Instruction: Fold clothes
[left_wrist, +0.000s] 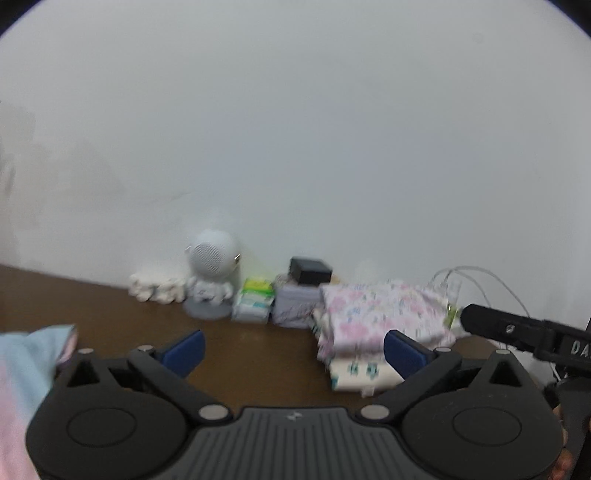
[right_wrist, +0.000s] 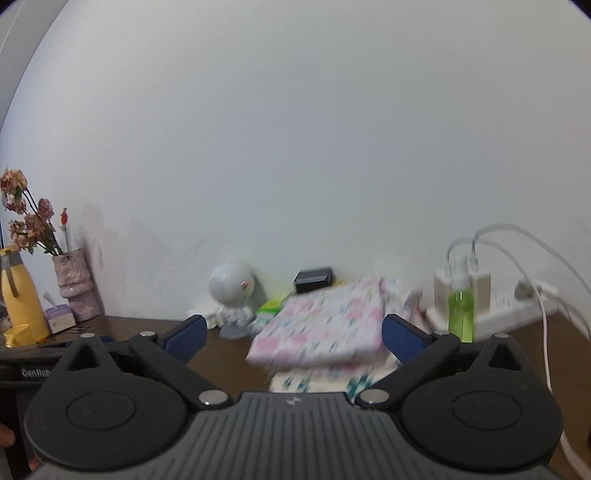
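Note:
A stack of folded clothes (left_wrist: 373, 321), pink floral on top and a cream piece with teal marks below, lies on the brown table (left_wrist: 255, 354) near the wall. It also shows in the right wrist view (right_wrist: 325, 325). My left gripper (left_wrist: 293, 350) is open and empty, above the table in front of the stack. My right gripper (right_wrist: 291, 339) is open and empty, just short of the stack. A loose pale blue and pink garment (left_wrist: 26, 373) lies at the far left of the left wrist view. The right gripper's body (left_wrist: 517, 328) shows at the right there.
Along the wall stand a white round device (left_wrist: 212, 273), tissue packs (left_wrist: 255, 299), a grey box with a black box on it (left_wrist: 310, 271). A green spray bottle (right_wrist: 461, 302), power strip with cables (right_wrist: 509, 306), flower vase (right_wrist: 74, 284) and yellow bottle (right_wrist: 18, 295) flank the table.

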